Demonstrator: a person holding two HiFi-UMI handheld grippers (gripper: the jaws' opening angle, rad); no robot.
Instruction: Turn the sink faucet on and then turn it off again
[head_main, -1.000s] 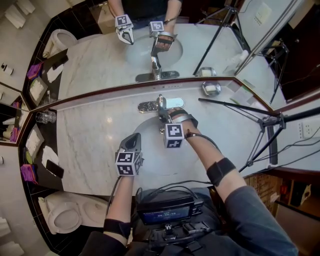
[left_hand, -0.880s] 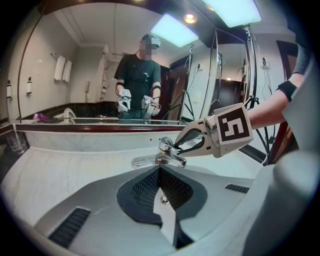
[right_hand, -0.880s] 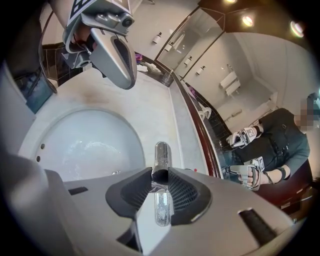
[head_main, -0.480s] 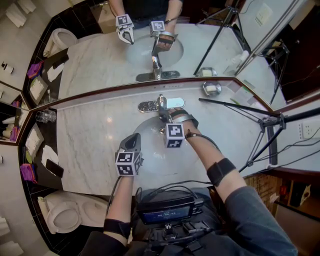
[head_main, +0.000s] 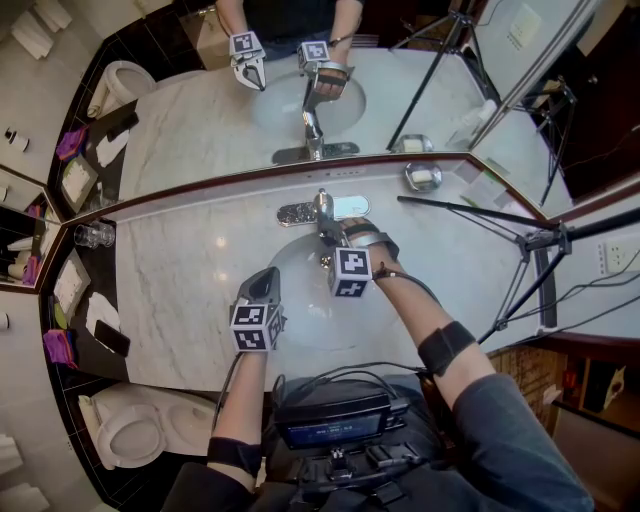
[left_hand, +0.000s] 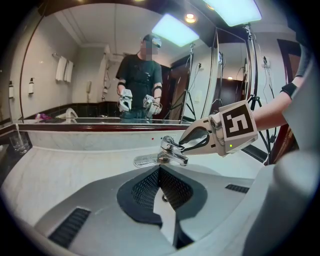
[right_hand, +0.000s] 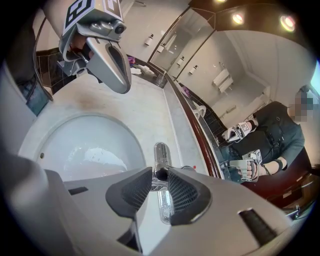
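The chrome faucet (head_main: 322, 208) stands at the back of the oval sink basin (head_main: 295, 300), under the mirror. My right gripper (head_main: 340, 232) reaches down onto it from the front. In the right gripper view both ribbed pads (right_hand: 182, 190) press on the sides of the faucet's handle (right_hand: 161, 160), so the right gripper (right_hand: 159, 175) is shut on it. The left gripper view shows the same grip on the faucet (left_hand: 170, 154). Water drops lie in the basin (right_hand: 85, 145); I make out no stream. My left gripper (head_main: 266, 280) hovers shut and empty over the basin's front left (left_hand: 160, 182).
A white marble counter (head_main: 180, 280) surrounds the sink. A glass (head_main: 92, 234) stands at its far left, and a soap dish (head_main: 422, 177) sits back right. A black tripod (head_main: 530, 245) leans in from the right. A toilet (head_main: 130, 425) is at the lower left.
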